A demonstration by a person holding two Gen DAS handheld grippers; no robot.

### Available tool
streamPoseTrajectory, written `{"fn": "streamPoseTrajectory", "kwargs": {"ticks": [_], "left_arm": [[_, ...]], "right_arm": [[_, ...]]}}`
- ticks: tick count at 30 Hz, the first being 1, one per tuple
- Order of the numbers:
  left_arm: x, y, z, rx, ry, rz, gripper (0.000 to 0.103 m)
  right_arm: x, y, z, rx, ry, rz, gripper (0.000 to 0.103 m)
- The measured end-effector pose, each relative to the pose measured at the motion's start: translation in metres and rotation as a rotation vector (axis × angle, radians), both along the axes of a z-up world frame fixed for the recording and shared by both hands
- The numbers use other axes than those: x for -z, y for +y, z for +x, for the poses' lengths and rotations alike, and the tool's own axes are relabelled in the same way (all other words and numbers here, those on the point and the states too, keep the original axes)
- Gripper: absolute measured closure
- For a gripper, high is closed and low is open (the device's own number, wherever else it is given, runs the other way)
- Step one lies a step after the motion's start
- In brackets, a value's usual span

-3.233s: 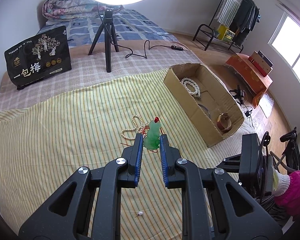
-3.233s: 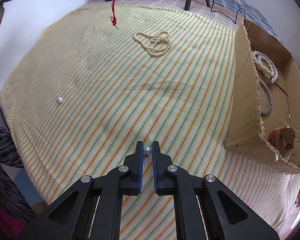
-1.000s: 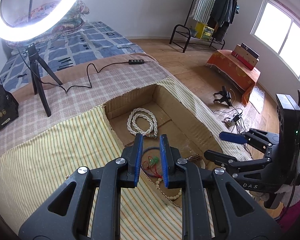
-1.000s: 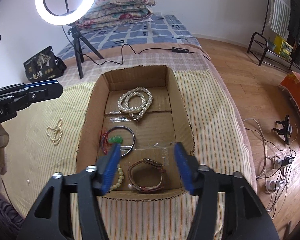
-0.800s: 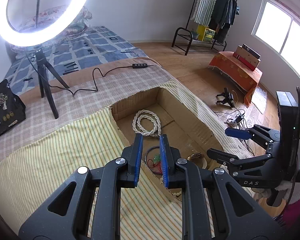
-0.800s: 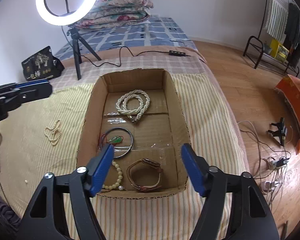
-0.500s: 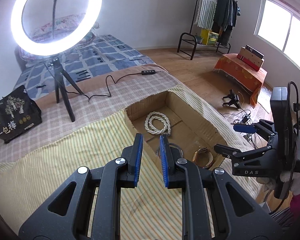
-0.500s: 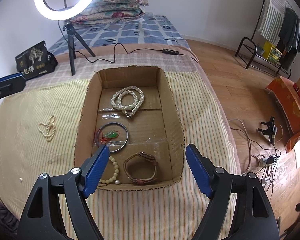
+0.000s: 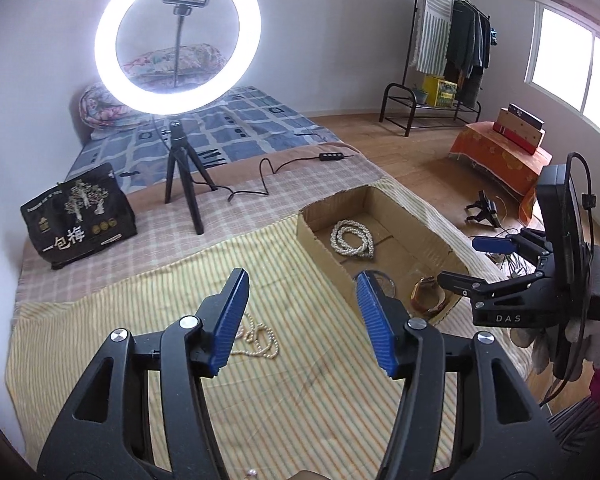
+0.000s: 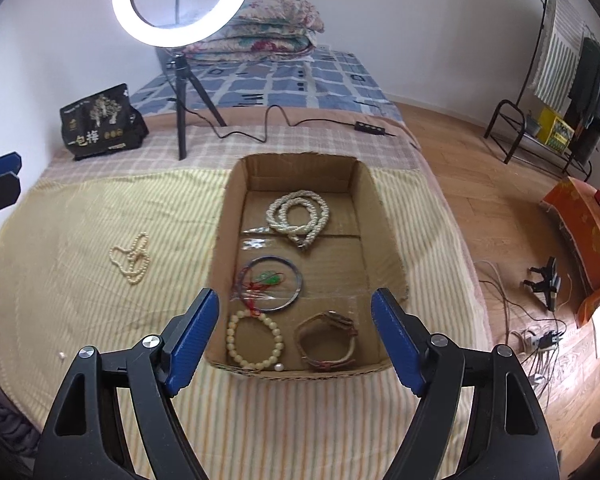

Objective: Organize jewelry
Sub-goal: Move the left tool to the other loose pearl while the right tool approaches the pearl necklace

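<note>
A cardboard box [image 10: 384,224] lies on the striped cloth. Inside it are a white bead necklace [image 10: 298,216], a metal bangle [image 10: 296,292] around a green pendant on red cord [image 10: 266,279], a cream bead bracelet [image 10: 254,340], a loose pearl [image 10: 279,367] and a leather watch [image 10: 327,342]. A thin pearl necklace [image 10: 132,258] lies on the cloth left of the box; it also shows in the left wrist view [image 9: 256,338]. My right gripper [image 10: 294,332] is open and empty above the box's near end. My left gripper [image 9: 300,320] is open and empty above the cloth.
A small loose pearl [image 10: 61,356] lies on the cloth near its left edge. A ring light on a tripod [image 10: 182,92] and a black bag [image 10: 100,124] stand behind the cloth. The bed edge drops to a wooden floor with cables [image 10: 540,336] on the right.
My left gripper has opened wide and pulled back from the box to above the cloth, after leaving the green pendant inside. My right gripper, open, has risen a little over the box.
</note>
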State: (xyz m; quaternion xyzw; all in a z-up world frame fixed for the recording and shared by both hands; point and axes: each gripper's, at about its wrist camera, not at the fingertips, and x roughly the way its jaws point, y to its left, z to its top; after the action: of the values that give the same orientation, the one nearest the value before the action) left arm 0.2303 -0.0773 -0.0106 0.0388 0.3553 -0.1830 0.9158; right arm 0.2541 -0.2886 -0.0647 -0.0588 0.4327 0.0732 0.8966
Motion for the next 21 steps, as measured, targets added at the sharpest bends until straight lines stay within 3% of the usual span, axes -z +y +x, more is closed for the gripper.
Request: {"fn": "streamPoseTrajectory", "kwargs": {"ticks": [13, 17, 21], "left_arm": [[0.005, 0.044, -0.025, -0.055, 0.001, 0.025, 0.045], [0.011, 0.07, -0.031, -0.095, 0.032, 0.009, 0.045], [0.022, 0.099, -0.041, -0.144, 0.078, -0.023, 0.045]], "right_arm": [[0.002, 0.052, 0.001, -0.115, 0.004, -0.012, 0.025], [0.004, 0.064, 0.002, -0.152, 0.024, 0.038, 0.025], [0.008, 0.082, -0.001, -0.199, 0.033, 0.023, 0.025]]}}
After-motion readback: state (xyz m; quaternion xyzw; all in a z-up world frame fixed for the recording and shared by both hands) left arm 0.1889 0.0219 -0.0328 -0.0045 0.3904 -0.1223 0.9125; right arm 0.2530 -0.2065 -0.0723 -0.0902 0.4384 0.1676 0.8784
